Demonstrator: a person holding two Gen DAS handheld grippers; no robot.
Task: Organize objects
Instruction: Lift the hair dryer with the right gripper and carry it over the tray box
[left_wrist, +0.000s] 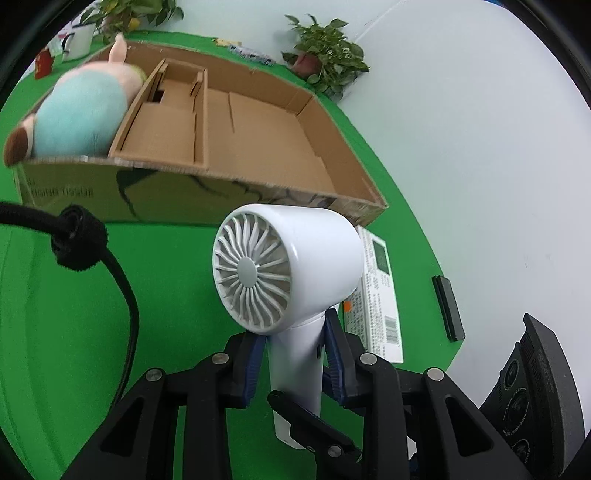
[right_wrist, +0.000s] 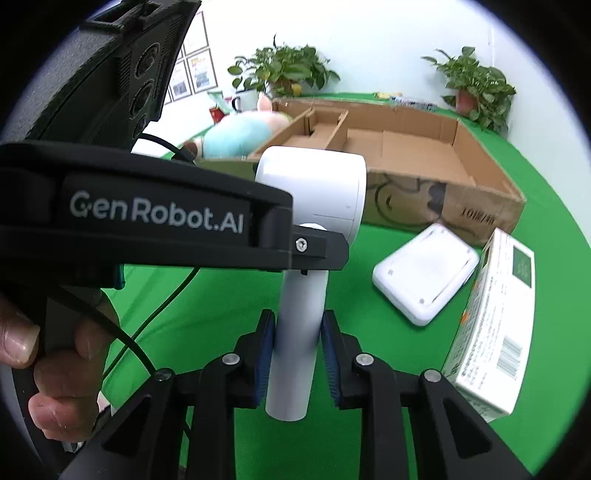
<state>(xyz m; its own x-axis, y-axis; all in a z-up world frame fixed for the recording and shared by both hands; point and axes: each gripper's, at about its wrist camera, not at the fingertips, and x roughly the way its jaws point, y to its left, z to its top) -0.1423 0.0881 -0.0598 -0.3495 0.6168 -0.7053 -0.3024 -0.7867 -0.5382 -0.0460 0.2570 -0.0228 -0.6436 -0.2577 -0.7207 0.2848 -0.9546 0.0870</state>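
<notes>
A white hair dryer (left_wrist: 295, 258) hangs over the green table, its fan grille turned toward the left wrist camera. My left gripper (left_wrist: 295, 332) is shut on the top of its handle, blue pads on both sides. My right gripper (right_wrist: 298, 321) is shut on the same handle (right_wrist: 295, 350) lower down. One left finger (right_wrist: 317, 248) crosses at the dryer's neck in the right wrist view. A right finger (left_wrist: 306, 421) crosses the handle's lower end in the left wrist view. Behind stands an open cardboard box (left_wrist: 184, 195) with dividers; a plush toy (left_wrist: 85, 114) lies in its left end.
A white printed carton (right_wrist: 491, 321) and a flat white device (right_wrist: 424, 273) lie right of the dryer, before the box (right_wrist: 461, 206). A black bar (left_wrist: 447, 308) sits at the table's right edge. A black cable (left_wrist: 122, 280) hangs left. Potted plants (left_wrist: 325, 55) stand behind. A hand (right_wrist: 55, 369) grips the left tool.
</notes>
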